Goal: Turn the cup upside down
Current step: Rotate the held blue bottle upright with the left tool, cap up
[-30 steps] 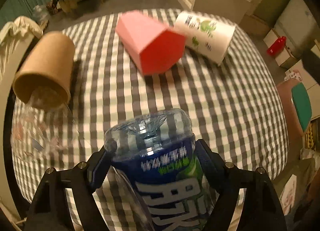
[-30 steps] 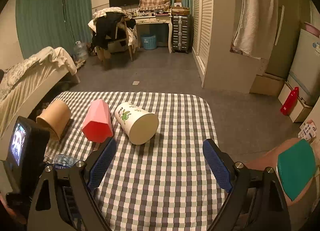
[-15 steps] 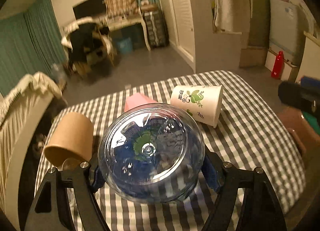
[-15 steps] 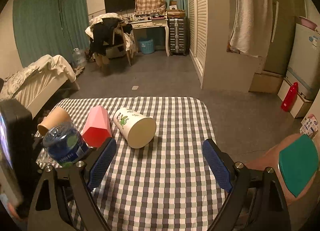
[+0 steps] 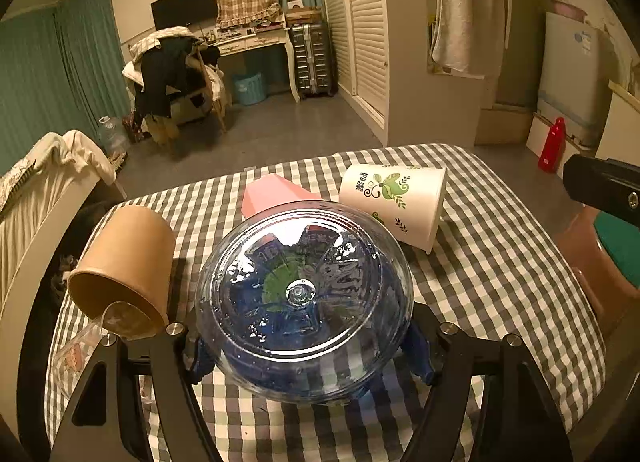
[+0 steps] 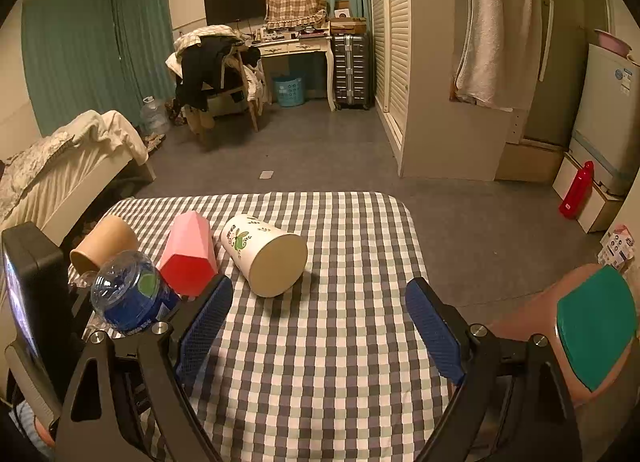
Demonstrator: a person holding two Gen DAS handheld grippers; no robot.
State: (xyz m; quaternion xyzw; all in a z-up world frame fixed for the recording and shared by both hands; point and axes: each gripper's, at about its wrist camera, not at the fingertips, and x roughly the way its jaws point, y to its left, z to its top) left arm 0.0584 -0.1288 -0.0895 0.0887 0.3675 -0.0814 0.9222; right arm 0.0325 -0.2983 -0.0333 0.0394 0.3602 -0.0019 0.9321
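Note:
My left gripper (image 5: 308,346) is shut on a clear plastic bottle with a blue label (image 5: 304,298); its base faces the camera, and it shows in the right wrist view (image 6: 128,296) at the table's left. A brown paper cup (image 5: 124,266), a pink faceted cup (image 5: 276,196) and a white cup with green leaves (image 5: 394,200) lie on their sides on the checked tablecloth (image 5: 500,286). My right gripper (image 6: 320,326) is open and empty above the near middle of the table; the white cup (image 6: 264,258) lies ahead of it.
A clear glass (image 5: 84,346) lies by the brown cup's mouth at the left edge. A stool with a green seat (image 6: 592,326) stands off the table's right side. A bed (image 6: 60,166) is at the left, beyond the table.
My left gripper has turned the bottle from lying with its label up to base toward the camera and lifted it. The right gripper has barely moved.

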